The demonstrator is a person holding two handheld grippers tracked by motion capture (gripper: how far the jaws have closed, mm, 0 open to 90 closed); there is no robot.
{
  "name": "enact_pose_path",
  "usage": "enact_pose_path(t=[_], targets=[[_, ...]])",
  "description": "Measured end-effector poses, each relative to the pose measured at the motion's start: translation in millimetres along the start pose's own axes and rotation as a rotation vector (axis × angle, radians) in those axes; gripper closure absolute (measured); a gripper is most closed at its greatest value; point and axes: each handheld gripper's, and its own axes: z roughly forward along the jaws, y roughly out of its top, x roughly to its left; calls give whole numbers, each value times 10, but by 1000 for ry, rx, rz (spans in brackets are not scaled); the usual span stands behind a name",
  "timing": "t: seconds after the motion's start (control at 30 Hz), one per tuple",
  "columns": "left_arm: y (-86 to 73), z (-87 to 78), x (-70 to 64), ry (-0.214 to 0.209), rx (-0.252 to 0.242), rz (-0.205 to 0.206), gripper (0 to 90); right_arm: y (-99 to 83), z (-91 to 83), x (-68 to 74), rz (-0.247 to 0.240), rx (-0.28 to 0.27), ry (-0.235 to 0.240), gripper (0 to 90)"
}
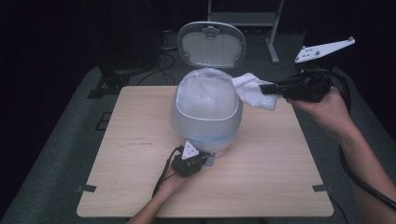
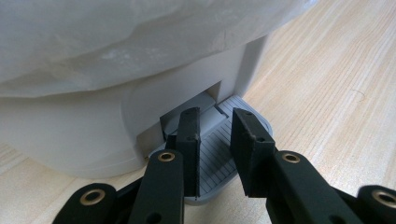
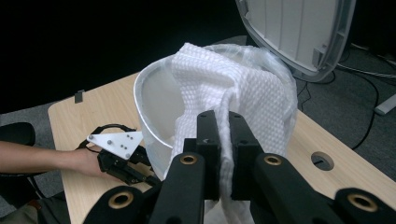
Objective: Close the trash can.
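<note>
The step in hand looks like dropping a cloth into a pedal bin while the pedal keeps the lid up. In the high view the bin (image 1: 206, 112) stands at the centre of the table (image 1: 130, 186), its lid (image 1: 211, 44) tipped up and back at the top centre of the frame, and a clear liner (image 1: 205, 91) puffs over the rim. The left gripper (image 1: 205, 161) sits low at the bin's foot, just below centre; in the left gripper view its jaws stand a narrow gap apart, empty, resting down on the ribbed grey pedal (image 2: 219, 151) at the middle of the frame, with the bin's white wall filling the upper left. The right gripper (image 1: 270, 88) comes in from the upper right of the high view, its jaws closed tight on a white cloth (image 1: 252, 91) that hangs just beside the rim on the bin's right side. In the right gripper view the cloth (image 3: 233, 88) drapes from the jaws at centre, in front of the bin's mouth, with the lid (image 3: 299, 32) at the upper right. To do it well, I judge that the left gripper should press steadily on the pedal so the lid does not fall, while the right gripper carries the cloth fully over the opening before letting go; released where it is now, the cloth could catch on the rim or slide down outside the liner.
</note>
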Motion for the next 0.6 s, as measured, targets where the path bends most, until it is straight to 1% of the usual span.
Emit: enact_pose_path(t=[0.6], targets=[[-1, 1, 1, 0, -2, -1, 730, 214, 186, 48, -22, 9, 19, 850]])
